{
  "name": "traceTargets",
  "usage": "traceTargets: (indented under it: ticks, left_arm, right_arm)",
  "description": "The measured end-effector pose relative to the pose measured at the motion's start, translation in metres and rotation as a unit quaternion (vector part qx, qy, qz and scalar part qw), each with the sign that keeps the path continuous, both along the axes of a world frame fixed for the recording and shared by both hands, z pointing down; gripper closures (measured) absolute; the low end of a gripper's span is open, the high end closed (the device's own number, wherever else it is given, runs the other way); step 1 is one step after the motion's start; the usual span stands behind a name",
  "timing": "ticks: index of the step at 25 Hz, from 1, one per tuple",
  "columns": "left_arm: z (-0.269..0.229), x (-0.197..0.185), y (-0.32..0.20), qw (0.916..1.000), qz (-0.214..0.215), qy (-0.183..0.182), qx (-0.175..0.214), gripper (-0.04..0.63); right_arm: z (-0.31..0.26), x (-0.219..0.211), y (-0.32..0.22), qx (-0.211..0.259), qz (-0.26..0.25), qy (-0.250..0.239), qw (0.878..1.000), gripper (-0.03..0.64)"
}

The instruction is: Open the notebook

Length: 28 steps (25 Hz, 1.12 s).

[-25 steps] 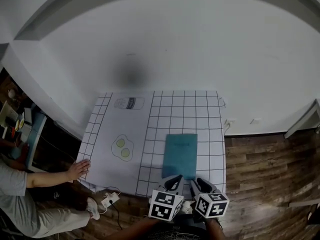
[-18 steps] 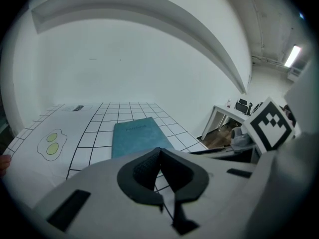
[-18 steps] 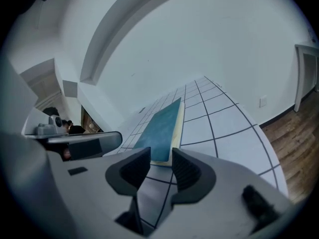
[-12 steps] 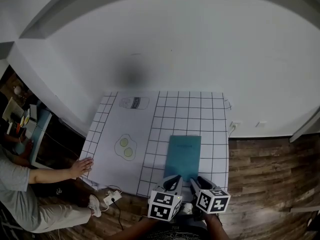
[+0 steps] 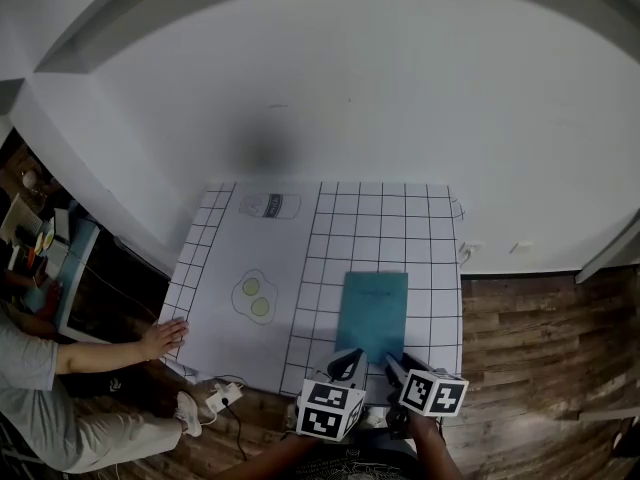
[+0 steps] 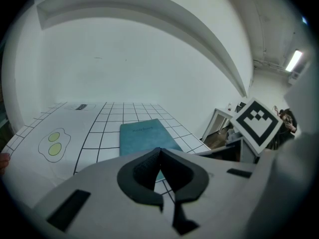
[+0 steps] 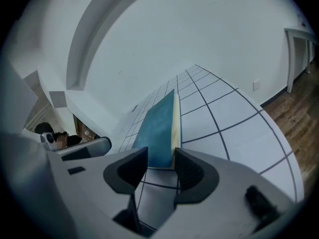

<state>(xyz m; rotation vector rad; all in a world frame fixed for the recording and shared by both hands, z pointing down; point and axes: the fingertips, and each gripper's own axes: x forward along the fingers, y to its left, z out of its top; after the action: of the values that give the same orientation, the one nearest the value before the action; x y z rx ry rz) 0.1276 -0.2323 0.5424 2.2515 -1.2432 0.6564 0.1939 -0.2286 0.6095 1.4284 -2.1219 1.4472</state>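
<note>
The notebook point(image 5: 374, 313) lies closed and flat on the gridded right half of the white mat point(image 5: 420, 218), close to the mat's near edge; its teal cover faces up, and the right gripper view shows the cream page edge point(image 7: 176, 123) along one side. I hold both tools just at its near end, both pointing forward and downward; the left gripper point(image 5: 347, 365) sits at the near-left corner with its jaws pressed together on nothing, the notebook point(image 6: 142, 136) showing just beyond the tips point(image 6: 159, 153); the right gripper point(image 5: 396, 368) is at the near-right corner, rolled over to one side, its jaws opening and well apart point(image 7: 160, 156), with the notebook's near end point(image 7: 157, 128) showing through the gap and neither pad pressing on it. Compared with a second ago the right tool's marker cube point(image 5: 433, 393) has tipped further over and its jaws stand wider; the left tool looks unchanged, and the notebook is still shut. To the left on the mat are a printed fried egg point(image 5: 252, 296) and a printed can point(image 5: 268, 206); another person's hand point(image 5: 165, 336) rests on the mat's left edge; a white power strip point(image 5: 222, 398) lies on the wooden floor point(image 5: 540, 368). From the head view the tools' own bodies cover the notebook's near edge.
</note>
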Motion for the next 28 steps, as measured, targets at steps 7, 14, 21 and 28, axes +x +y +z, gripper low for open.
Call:
traceTargets:
  ticks: [7, 14, 21, 28]
  left_arm:
    - [-0.003, -0.002, -0.007, 0.9996, 0.028, 0.009, 0.002, 0.584]
    - [-0.003, -0.009, -0.012, 0.9990, 0.042, 0.014, 0.001, 0.585]
    - [-0.004, -0.014, -0.012, 0.9982, 0.056, 0.022, 0.001, 0.584]
    - [-0.010, -0.022, -0.013, 0.9976, 0.064, 0.027, 0.009, 0.586]
  right_arm:
    - [0.004, 0.003, -0.001, -0.033, 0.030, 0.012, 0.999, 0.454]
    - [0.003, 0.009, -0.003, -0.028, 0.073, -0.030, 0.997, 0.531]
    - [0.001, 0.009, -0.003, -0.022, 0.099, -0.043, 0.994, 0.566]
    - [-0.013, 0.008, -0.003, -0.002, 0.117, -0.034, 0.993, 0.575]
